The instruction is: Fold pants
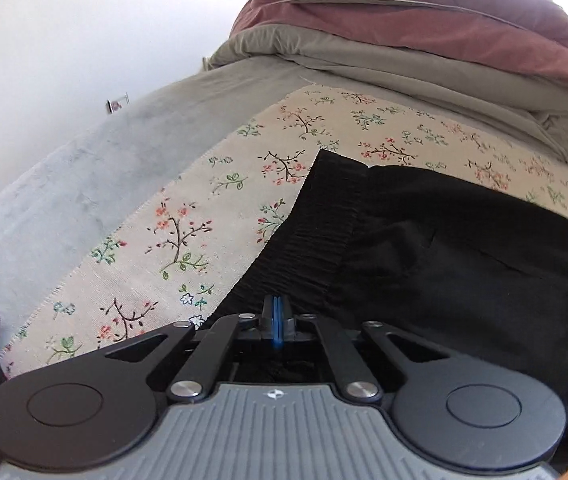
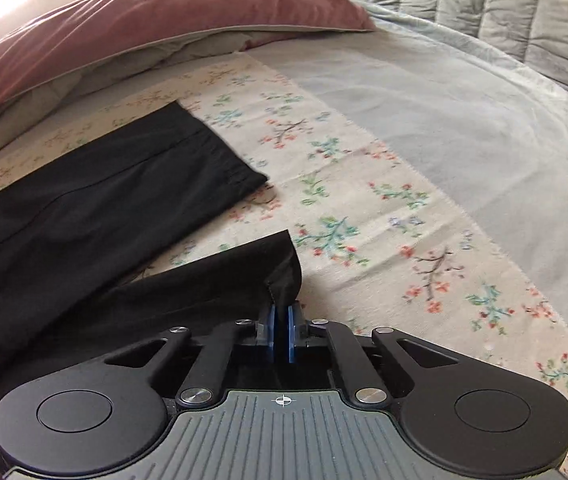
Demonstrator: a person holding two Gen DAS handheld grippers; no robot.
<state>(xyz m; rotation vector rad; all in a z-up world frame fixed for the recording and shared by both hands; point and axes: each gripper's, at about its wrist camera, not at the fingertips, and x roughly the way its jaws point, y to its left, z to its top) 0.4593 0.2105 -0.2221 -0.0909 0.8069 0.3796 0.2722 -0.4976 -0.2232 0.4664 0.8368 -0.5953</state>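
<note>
Pants (image 1: 444, 248), black, lie spread on a floral cloth (image 1: 188, 216) over the bed, filling the lower right of my left wrist view and the left half of my right wrist view. My left gripper (image 1: 277, 312) sits low centre in its frame, blue pads pressed together over the gathered waistband (image 1: 316, 232); I read it as clamped on that waistband edge. My right gripper (image 2: 283, 320) is nearly closed, its blue pads pinching the hem corner of the near leg (image 2: 220, 280), with black fabric showing between them. The far leg (image 2: 136, 184) lies flat in the middle left of that view, its cuff apart from the near one. Beyond the cloth I see a grey sheet (image 2: 424, 92), a dusky pink pillow (image 2: 172, 12) at the upper left, and a quilted headboard (image 2: 484, 4) at the upper right. No readable writing anywhere; only small marks on the gripper bodies.
</note>
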